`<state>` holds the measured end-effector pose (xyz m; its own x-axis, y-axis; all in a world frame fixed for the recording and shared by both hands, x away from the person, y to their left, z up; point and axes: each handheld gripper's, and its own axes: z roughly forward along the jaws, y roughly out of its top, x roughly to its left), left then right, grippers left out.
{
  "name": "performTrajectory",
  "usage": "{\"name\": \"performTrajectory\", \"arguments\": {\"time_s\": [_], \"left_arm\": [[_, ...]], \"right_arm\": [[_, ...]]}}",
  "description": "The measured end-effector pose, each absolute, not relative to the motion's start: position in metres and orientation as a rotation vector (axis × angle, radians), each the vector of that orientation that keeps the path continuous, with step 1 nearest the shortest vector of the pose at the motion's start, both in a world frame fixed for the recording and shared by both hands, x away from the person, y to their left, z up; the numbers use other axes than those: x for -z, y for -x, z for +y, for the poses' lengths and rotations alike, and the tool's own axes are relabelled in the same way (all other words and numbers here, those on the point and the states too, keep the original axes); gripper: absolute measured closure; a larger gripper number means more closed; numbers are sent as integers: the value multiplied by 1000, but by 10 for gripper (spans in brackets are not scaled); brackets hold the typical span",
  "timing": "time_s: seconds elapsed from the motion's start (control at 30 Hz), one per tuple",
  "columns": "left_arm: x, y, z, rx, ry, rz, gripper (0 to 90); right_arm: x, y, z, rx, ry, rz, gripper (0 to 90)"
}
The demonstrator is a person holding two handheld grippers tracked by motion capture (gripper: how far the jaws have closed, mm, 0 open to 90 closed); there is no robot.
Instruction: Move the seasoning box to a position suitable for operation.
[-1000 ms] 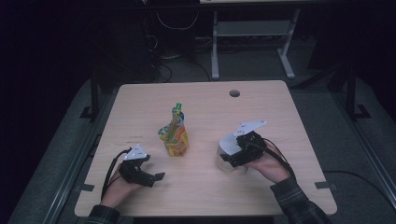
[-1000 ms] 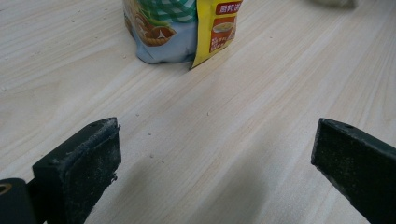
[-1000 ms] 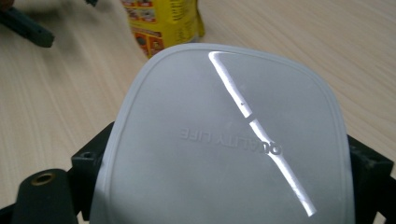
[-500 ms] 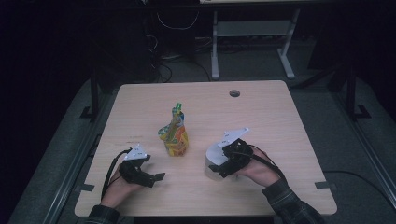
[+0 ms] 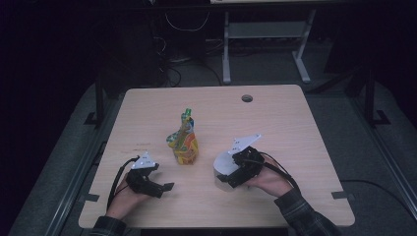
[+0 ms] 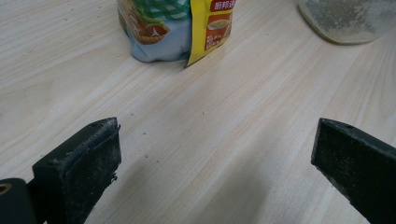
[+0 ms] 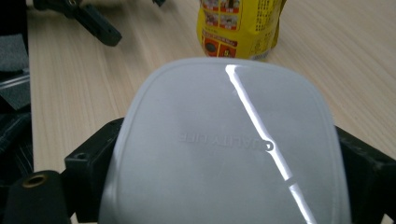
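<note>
A colourful snack bag stands upright mid-table; its base shows in the left gripper view and its yellow side in the right gripper view. To its right sits a translucent container with a white lid, and my right gripper is shut on it, one black jaw on each side. My left gripper rests on the table at the front left, open, with bare wood between its jaws. The container's lower corner lies beyond it.
A round cable hole is at the far right of the wooden table. Metal stand legs and cables lie on the dark floor behind. The left gripper appears far off in the right gripper view.
My right gripper has carried the lidded container left and nearer the front edge, closer to the bag. The left gripper has stayed put.
</note>
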<state>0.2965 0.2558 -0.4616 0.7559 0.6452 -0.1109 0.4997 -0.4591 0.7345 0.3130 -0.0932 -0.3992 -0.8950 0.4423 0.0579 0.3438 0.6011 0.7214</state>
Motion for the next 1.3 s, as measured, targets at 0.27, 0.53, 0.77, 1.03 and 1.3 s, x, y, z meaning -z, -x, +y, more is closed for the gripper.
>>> {"name": "performTrajectory", "arguments": {"time_s": [0.27, 0.53, 0.77, 1.03, 1.3], "left_arm": [[461, -296, 257, -228, -2151, 861, 13], [460, -296, 259, -232, -2148, 862, 13], [460, -296, 259, -232, -2145, 861, 13], [460, -296, 259, -230, -2151, 866, 13], [461, -295, 259, -228, -2156, 860, 13]], "right_arm": [[382, -307, -113, -1317, -710, 2622, 90], [373, -297, -141, -1379, -739, 2561, 88], [379, -289, -161, -1391, -790, 2528, 111], [399, -277, -188, -1410, -880, 2524, 211], [414, -258, -204, -1445, -909, 2459, 556]]}}
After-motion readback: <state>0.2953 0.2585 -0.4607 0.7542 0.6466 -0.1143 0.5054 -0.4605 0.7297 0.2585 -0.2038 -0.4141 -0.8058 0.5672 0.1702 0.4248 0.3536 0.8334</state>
